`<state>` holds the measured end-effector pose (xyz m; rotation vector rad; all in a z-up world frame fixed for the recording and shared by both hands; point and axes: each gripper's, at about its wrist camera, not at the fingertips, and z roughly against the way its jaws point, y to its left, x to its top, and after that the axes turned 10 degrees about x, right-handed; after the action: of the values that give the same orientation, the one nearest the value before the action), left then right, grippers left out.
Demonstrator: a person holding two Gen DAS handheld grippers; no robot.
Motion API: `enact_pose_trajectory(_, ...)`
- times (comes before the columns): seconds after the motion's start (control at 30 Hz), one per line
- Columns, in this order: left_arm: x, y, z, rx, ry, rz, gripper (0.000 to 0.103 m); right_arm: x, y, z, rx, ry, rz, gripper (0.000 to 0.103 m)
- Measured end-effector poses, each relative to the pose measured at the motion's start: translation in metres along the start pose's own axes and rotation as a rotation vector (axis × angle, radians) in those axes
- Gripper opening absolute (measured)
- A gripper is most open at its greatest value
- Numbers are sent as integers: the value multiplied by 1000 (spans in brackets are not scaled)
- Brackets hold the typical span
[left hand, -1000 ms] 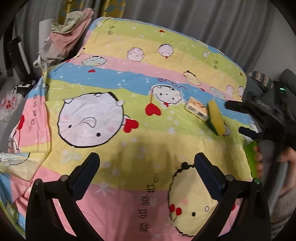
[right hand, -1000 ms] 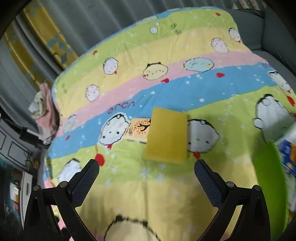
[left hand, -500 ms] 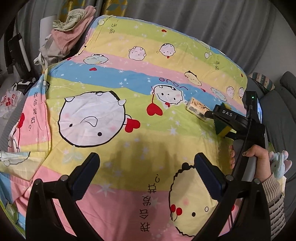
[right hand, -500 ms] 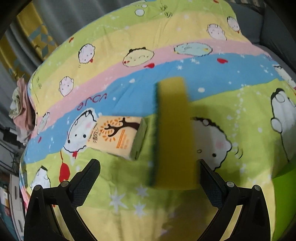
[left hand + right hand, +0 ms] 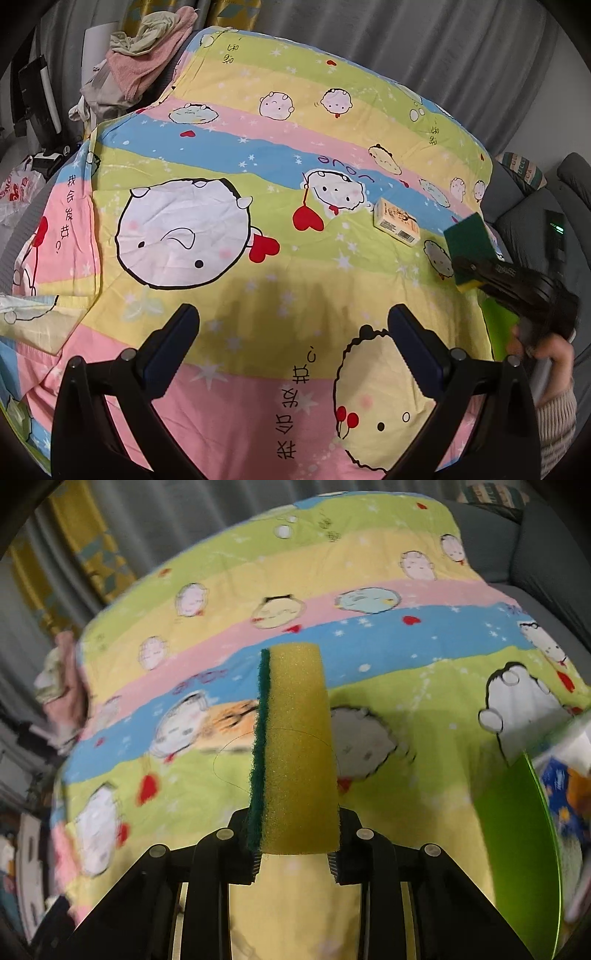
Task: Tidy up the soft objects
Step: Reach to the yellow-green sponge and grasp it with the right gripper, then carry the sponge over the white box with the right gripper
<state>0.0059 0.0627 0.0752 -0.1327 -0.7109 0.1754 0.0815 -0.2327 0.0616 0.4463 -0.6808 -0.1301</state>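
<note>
Right tongs (image 5: 293, 849) closed on sponge (image 5: 295, 746), lifted clear of the bed (image 5: 258, 295), edge-up, likely for carrying toward the green bin (image 5: 517, 830). Left tongs (image 5: 295, 332) wide open, empty, hovering. Tissue pack (image 5: 397, 221) lies on the bed.

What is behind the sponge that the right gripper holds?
In the right wrist view, the sponge hides part of the orange tissue pack on the blanket; the pack's right end cannot be seen.
</note>
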Motion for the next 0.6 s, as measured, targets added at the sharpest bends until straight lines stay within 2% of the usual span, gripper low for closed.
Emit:
enact_pose_trajectory(0.17, -2, 0, 3, -8, 0, 2, 102, -34, 24, 25, 175, 57, -31, 30)
enact_pose_trajectory(0.23, -2, -1, 3, -8, 4, 4, 102, -59, 31, 26, 276, 124, -84, 30)
enact_pose_trajectory(0.33, -5, -1, 1, -4, 17, 4, 102, -87, 37, 16, 331, 224, -125, 30)
enact_pose_trajectory(0.4, -6, -2, 0, 0, 20, -3, 102, -99, 43, 9, 300, 272, -101, 30)
enact_pose_trajectory(0.47, -8, -4, 1, 3, 19, -9, 102, -104, 47, 8, 200, 278, -40, 32)
enact_pose_trajectory(0.5, -9, -5, 1, 3, 18, -15, 102, -105, 48, 8, 142, 281, -4, 39)
enact_pose_trajectory(0.57, -10, -7, 0, 0, 22, -19, 102, -108, 49, 12, 98, 280, 41, 56)
enact_pose_trajectory(0.6, -11, -8, 0, -4, 27, -22, 102, -108, 49, 15, 101, 275, 54, 73)
